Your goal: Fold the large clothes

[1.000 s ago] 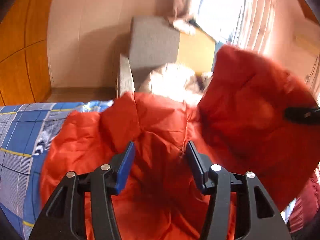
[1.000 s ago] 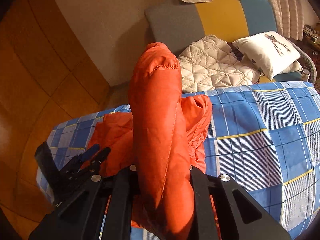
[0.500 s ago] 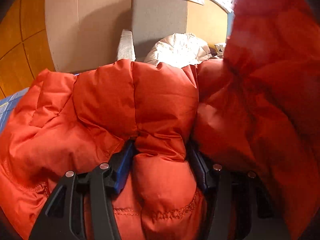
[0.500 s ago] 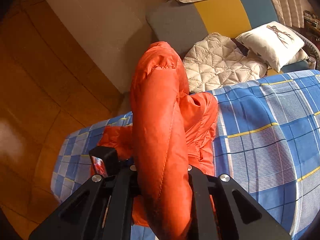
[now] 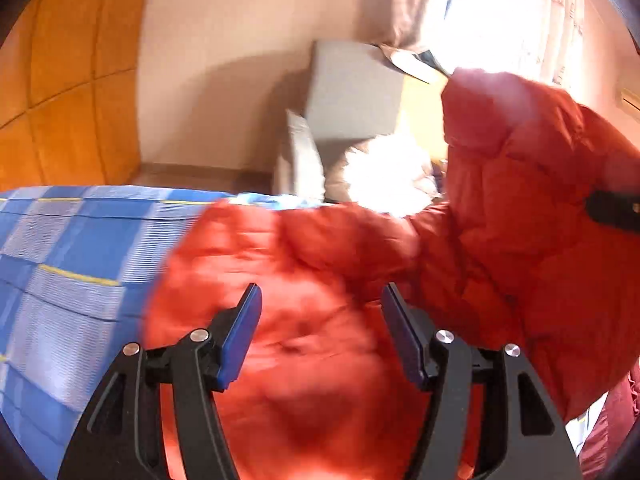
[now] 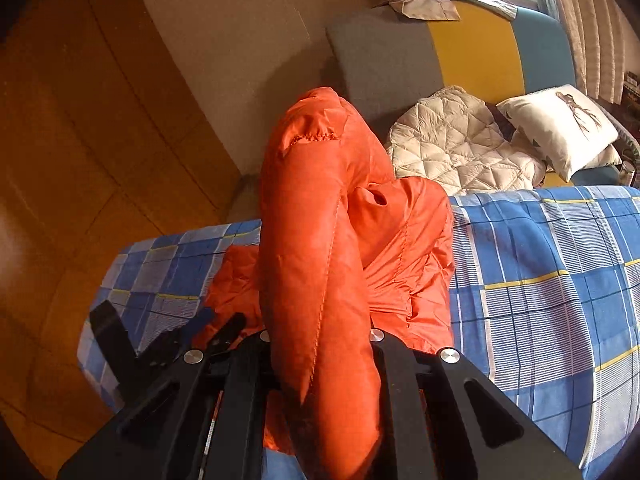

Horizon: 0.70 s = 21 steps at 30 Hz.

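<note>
An orange puffer jacket [image 5: 320,264] lies bunched on the blue plaid bed [image 5: 72,248]. My left gripper [image 5: 321,320] is open just above the jacket's near part, nothing between its blue pads. My right gripper [image 6: 320,344] is shut on a thick sleeve-like roll of the jacket [image 6: 316,216] and holds it raised above the bed [image 6: 560,280]. The rest of the jacket [image 6: 404,256] hangs and piles beneath. The left gripper shows in the right wrist view [image 6: 168,348] at the lower left. The right gripper's black body shows in the left wrist view [image 5: 616,210] behind the lifted fabric.
A grey, yellow and blue sofa [image 6: 472,52] stands behind the bed with a cream quilted jacket [image 6: 460,148] and a white pillow [image 6: 560,128] on it. Wooden wardrobe panels [image 6: 80,120] are on the left. A curtained window [image 5: 512,12] is bright at the right.
My left gripper was closed around a fold of the jacket half a second ago; now it is open, pulled back, and the bed shows again. The right gripper still holds the raised roll.
</note>
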### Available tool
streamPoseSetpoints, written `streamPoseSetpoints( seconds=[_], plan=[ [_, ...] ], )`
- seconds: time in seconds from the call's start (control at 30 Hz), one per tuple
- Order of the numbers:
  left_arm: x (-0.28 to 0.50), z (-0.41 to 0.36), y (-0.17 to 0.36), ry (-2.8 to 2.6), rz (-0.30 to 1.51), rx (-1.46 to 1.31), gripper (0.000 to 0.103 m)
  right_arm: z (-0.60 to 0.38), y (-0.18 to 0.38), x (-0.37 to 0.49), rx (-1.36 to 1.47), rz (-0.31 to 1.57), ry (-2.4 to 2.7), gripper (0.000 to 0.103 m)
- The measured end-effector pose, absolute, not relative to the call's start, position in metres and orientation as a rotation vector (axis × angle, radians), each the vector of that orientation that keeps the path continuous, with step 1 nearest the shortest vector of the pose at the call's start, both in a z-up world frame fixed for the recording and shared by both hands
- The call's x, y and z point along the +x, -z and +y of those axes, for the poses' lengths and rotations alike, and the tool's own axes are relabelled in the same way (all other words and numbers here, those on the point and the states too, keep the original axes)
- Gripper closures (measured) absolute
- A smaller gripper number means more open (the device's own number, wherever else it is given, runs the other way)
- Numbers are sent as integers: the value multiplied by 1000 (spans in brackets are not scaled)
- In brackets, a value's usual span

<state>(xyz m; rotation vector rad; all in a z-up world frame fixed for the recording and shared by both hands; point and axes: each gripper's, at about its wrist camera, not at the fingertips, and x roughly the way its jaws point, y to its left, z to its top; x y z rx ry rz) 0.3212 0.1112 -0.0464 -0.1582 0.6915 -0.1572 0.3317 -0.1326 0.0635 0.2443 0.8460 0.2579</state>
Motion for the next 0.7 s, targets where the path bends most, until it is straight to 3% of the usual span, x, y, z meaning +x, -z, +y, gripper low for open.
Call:
streamPoseSetpoints(
  seconds=[0.27,0.7],
  plan=[
    [290,181,69,96,747,-221,43,-52,-48,341,171,885,-296,92],
    [269,219,73,159,744,-362,47,35,36,355,319,1017,-396,92]
  ],
)
